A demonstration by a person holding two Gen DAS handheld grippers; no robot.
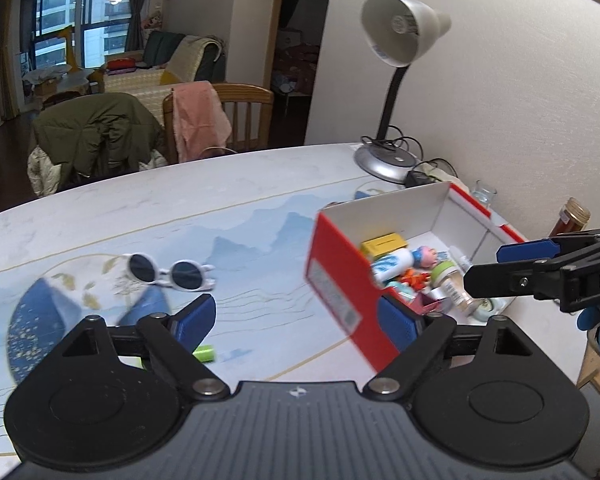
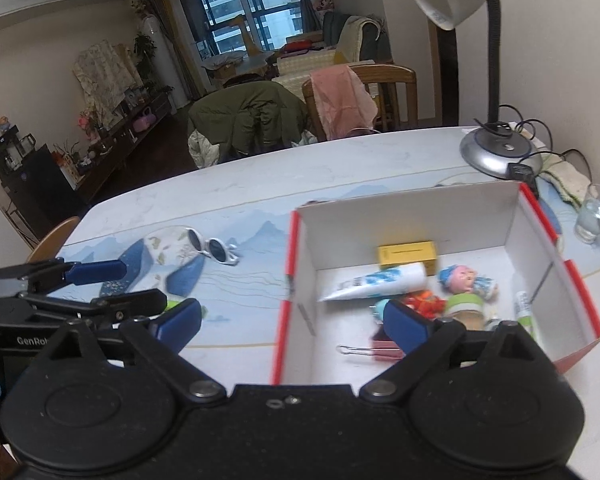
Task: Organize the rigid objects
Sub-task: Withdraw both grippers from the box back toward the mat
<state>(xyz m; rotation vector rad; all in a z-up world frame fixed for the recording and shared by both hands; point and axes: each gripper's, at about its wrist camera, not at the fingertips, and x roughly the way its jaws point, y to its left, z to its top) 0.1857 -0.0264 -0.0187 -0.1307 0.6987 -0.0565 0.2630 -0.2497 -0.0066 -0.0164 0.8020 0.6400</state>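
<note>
Our left gripper has its jaws spread wide with nothing between them, and our right gripper is the same: jaws apart, empty, hanging over the near-left wall of the red box.

Taking that box as our landmark, inside it already lie a white tube, a yellow carton against the far wall, a small doll, a green-capped bottle, an orange toy and a binder clip near the front.

Outside the box, to its left on the patterned tablecloth, 2 things remain: the white sunglasses, well apart from the box, and a small green cylinder lying just under the left gripper's left finger. We judge the green cylinder to be the step in hand for the left gripper, being nearest.

To do it well, we turn the jaws so they cross the cylinder's short width, lower until the pads bracket it, then close gently so it cannot roll away. We keep the right gripper over the box, clear of the left one's path. For the sunglasses afterwards, we would pinch the bridge or 1 rim rather than a lens.

Behind the box stands a desk lamp; a glass sits to its right.
</note>
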